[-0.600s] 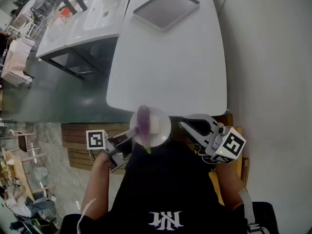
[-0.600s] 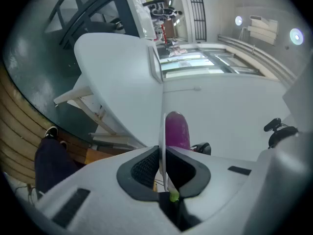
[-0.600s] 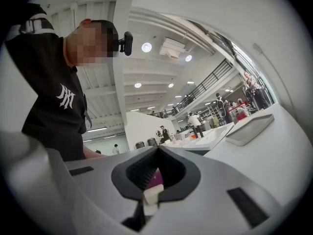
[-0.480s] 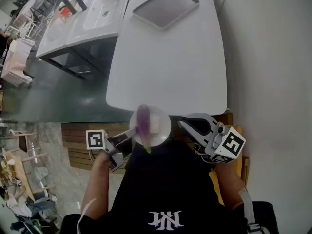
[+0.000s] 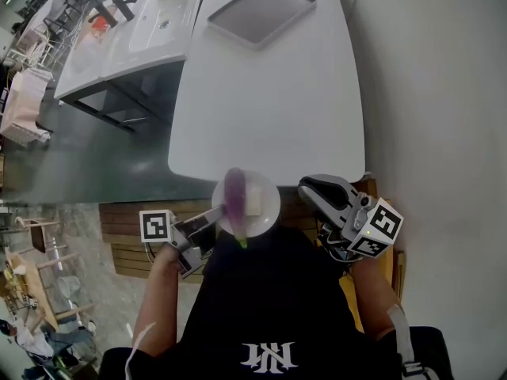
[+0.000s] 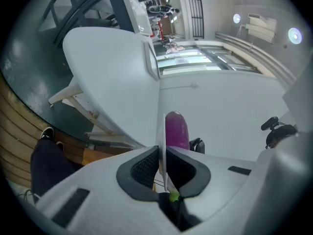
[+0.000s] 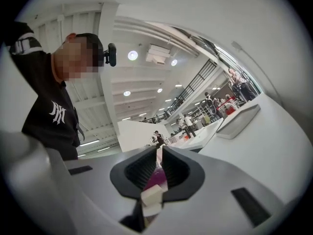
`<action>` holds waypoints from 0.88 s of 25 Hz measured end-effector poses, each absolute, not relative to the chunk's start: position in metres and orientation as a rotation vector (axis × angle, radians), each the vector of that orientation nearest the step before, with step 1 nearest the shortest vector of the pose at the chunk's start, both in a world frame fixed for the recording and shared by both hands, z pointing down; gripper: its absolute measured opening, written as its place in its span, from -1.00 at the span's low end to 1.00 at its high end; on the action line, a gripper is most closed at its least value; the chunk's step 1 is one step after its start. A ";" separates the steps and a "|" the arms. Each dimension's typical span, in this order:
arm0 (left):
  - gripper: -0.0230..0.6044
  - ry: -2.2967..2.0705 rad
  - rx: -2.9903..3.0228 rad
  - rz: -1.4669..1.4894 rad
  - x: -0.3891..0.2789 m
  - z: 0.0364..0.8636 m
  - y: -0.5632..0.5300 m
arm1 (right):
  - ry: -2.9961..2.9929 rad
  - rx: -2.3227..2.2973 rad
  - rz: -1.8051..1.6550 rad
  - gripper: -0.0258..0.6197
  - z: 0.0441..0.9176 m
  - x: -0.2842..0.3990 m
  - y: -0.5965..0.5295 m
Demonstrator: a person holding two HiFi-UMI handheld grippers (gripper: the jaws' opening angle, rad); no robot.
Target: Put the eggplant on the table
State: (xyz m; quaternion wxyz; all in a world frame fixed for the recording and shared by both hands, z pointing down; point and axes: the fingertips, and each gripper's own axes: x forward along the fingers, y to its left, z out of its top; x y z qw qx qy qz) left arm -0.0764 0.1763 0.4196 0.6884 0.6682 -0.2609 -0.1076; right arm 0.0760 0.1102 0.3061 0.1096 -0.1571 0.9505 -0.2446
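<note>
A purple eggplant [image 5: 234, 192] lies on a small white plate [image 5: 268, 212] held in the air just short of the white table's [image 5: 269, 101] near edge. Its green stem overhangs the near rim. A small white block [image 5: 255, 204] sits beside it on the plate. My left gripper [image 5: 214, 216] is shut on the plate's left rim. In the left gripper view the plate [image 6: 161, 126] stands edge-on between the jaws [image 6: 164, 151], with the eggplant [image 6: 177, 130] beyond. My right gripper [image 5: 305, 187] is shut just right of the plate. Its own view shows the eggplant [image 7: 156, 177] and block [image 7: 150, 199] through the slit [image 7: 157, 153].
A grey tray [image 5: 261, 13] lies at the table's far end. White sink units [image 5: 135, 30] stand to the far left across a dark floor. A slatted wooden bench [image 5: 127, 236] is under my left arm. A pale wall runs along the right.
My right gripper has shifted a little farther away, toward the table's near right corner. The plate, eggplant and left gripper have stayed put.
</note>
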 end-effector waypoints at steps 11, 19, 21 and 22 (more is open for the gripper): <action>-0.85 -0.574 1.497 -0.245 -0.073 0.410 0.161 | 2.769 -0.566 -0.906 -0.54 0.327 0.094 0.089; -0.85 -0.570 1.532 -0.265 -0.093 0.389 0.125 | 2.749 -0.596 -0.978 -0.54 0.333 0.068 0.067; -0.85 -0.567 1.547 -0.270 -0.101 0.382 0.111 | 2.758 -0.603 -0.974 -0.54 0.331 0.057 0.056; -0.85 -0.564 1.554 -0.274 -0.105 0.379 0.104 | 2.760 -0.607 -0.975 -0.54 0.329 0.052 0.050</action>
